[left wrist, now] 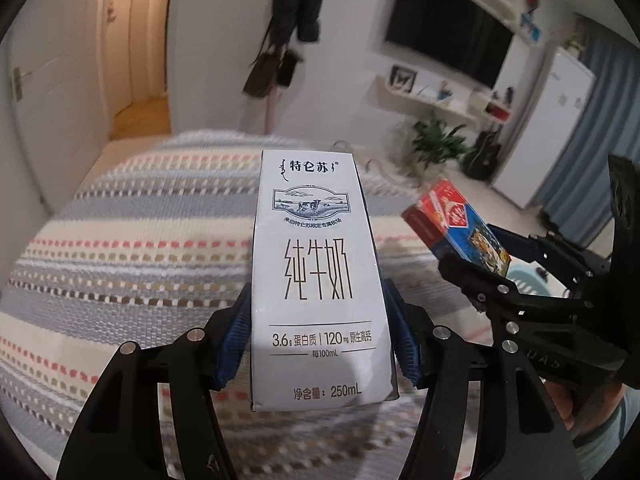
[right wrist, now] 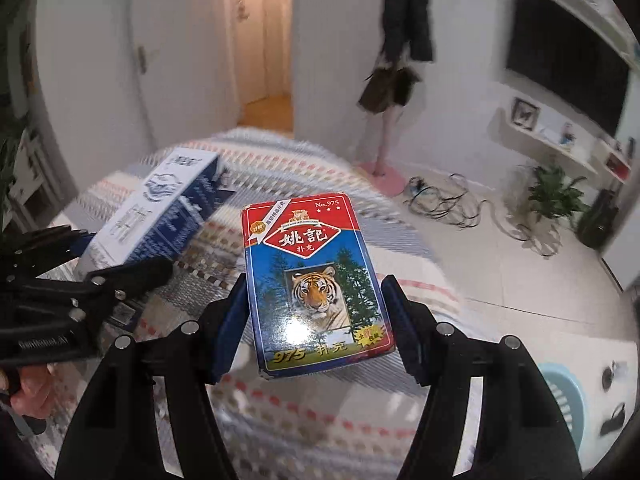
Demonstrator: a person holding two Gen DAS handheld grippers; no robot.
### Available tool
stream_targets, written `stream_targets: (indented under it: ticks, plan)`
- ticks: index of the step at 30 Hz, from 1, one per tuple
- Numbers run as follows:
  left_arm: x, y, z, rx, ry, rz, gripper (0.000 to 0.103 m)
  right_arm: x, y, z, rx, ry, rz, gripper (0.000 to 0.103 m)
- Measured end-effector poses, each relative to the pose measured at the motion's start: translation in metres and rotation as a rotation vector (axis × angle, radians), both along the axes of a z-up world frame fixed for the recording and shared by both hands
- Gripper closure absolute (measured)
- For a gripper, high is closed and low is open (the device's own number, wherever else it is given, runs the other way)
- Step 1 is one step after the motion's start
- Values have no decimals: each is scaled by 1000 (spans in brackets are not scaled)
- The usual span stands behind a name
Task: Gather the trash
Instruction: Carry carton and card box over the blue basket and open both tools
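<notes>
My left gripper is shut on a white 250 mL milk carton, held upright above a striped bedspread. My right gripper is shut on a red and blue playing-card box with a tiger picture, also above the bed. Each gripper shows in the other's view: the card box at the right of the left wrist view, the milk carton at the left of the right wrist view. The two grippers are side by side, apart.
Right of the bed is pale floor with tangled cables, a potted plant, a guitar, a white fridge and a light blue bin. A wall TV and dark hanging clothes are behind. An open doorway is left.
</notes>
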State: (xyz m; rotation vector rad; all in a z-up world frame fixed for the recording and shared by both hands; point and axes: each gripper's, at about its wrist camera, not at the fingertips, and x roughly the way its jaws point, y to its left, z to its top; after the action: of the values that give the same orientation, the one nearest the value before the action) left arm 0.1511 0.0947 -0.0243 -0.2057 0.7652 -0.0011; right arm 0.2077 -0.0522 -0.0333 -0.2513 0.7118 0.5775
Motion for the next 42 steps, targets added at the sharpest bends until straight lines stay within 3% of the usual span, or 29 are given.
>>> stream_targets:
  ticks: [10, 13, 16, 23, 29, 33, 37, 42]
  plan:
    - [-8, -87, 48, -6, -125, -166, 43, -38, -116, 53, 68, -130, -249, 41]
    - [-2, -123, 51, 2, -132, -226, 43, -45, -162, 56, 70, -146, -358, 41]
    - [6, -157, 48, 0, -117, -290, 43, -50, -202, 48, 4, -157, -496, 41]
    - [30, -216, 19, -10, -52, -394, 43, -45, -286, -3, 73, 37, -702, 40]
    - [48, -249, -22, -44, 52, -484, 42, -32, -310, -54, 118, 215, -785, 39]
    - [55, -259, -38, -46, 84, -525, 41, -31, -315, -68, 136, 261, -803, 39]
    - [58, -263, -43, -51, 87, -538, 32, -30, -321, -77, 154, 289, -814, 33]
    - [50, -262, -46, -42, 83, -541, 32, -37, -318, -81, 146, 296, -809, 33]
